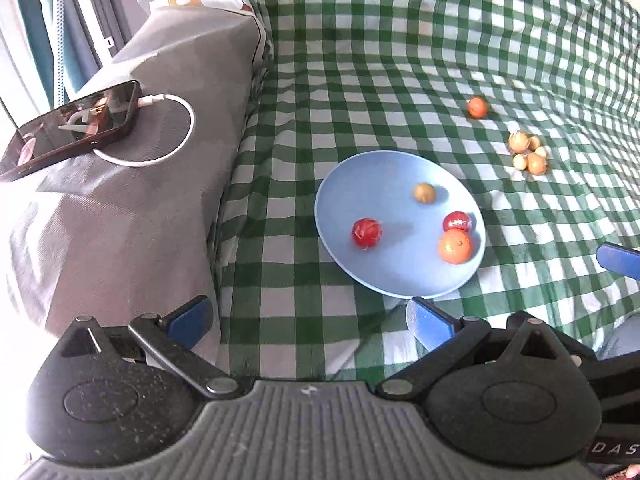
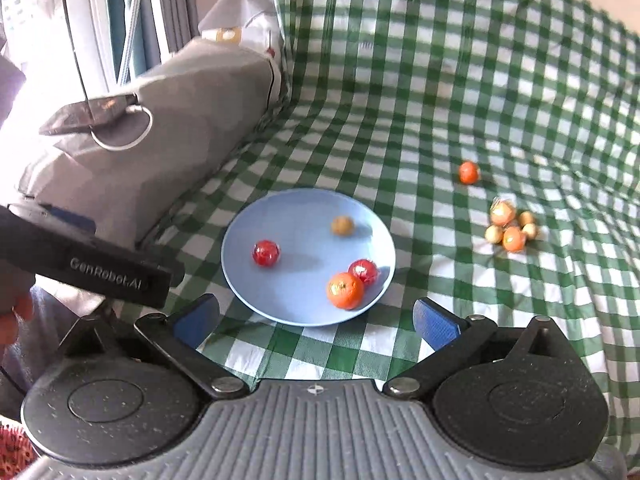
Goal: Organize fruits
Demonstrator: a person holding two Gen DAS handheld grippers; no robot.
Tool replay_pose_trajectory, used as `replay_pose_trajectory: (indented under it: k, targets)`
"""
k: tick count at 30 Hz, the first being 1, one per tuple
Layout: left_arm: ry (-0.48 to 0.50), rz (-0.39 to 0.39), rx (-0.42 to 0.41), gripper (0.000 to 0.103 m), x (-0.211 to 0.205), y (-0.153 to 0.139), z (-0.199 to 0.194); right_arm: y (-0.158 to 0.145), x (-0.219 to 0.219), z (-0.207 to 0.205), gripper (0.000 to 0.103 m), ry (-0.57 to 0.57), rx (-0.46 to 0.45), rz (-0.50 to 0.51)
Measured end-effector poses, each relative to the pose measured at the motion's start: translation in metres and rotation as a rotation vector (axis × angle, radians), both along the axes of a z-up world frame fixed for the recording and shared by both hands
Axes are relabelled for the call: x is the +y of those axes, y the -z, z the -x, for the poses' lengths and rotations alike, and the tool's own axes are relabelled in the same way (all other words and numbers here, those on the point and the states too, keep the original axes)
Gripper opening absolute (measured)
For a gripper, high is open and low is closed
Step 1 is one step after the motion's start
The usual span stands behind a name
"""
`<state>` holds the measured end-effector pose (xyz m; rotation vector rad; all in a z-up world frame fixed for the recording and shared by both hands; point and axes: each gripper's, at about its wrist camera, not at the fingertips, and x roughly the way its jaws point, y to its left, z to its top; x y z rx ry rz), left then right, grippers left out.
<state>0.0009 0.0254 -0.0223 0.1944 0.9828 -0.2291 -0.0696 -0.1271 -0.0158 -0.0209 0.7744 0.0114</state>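
A blue plate [image 1: 384, 264] [image 2: 288, 300] lies on the green checked cloth. On it are two red fruits [image 1: 366, 233] [image 2: 265, 253], an orange [image 1: 454, 246] [image 2: 345, 290] and a small brown fruit [image 1: 424, 192] [image 2: 342, 225]. Off the plate, at the far right, lie a small orange fruit [image 1: 477, 107] [image 2: 468, 172] and a cluster of small yellow and orange fruits [image 1: 528, 153] [image 2: 510, 228]. My left gripper [image 1: 310, 320] is open and empty, near the plate's near-left rim. My right gripper [image 2: 316, 322] is open and empty, just short of the plate's near rim.
A grey pillow [image 1: 120, 208] [image 2: 168, 136] lies left of the plate, with a phone [image 1: 72, 128] and its white charging cable [image 1: 176, 120] on it. The left gripper's body [image 2: 88, 272] shows at the left of the right wrist view.
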Motion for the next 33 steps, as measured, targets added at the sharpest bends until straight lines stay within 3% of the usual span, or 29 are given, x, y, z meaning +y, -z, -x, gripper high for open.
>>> replay_pose_trajectory:
  k: [12,33]
  targets:
    - [0.021,0.002,-0.07,0.103,0.0,-0.024,0.03,-0.018,0.003,0.032,0.102,0.031,-0.061,0.017]
    - [0.025,0.005,-0.093,0.103,-0.008,-0.033,0.032,-0.023,0.0,0.04,0.102,0.043,-0.081,0.016]
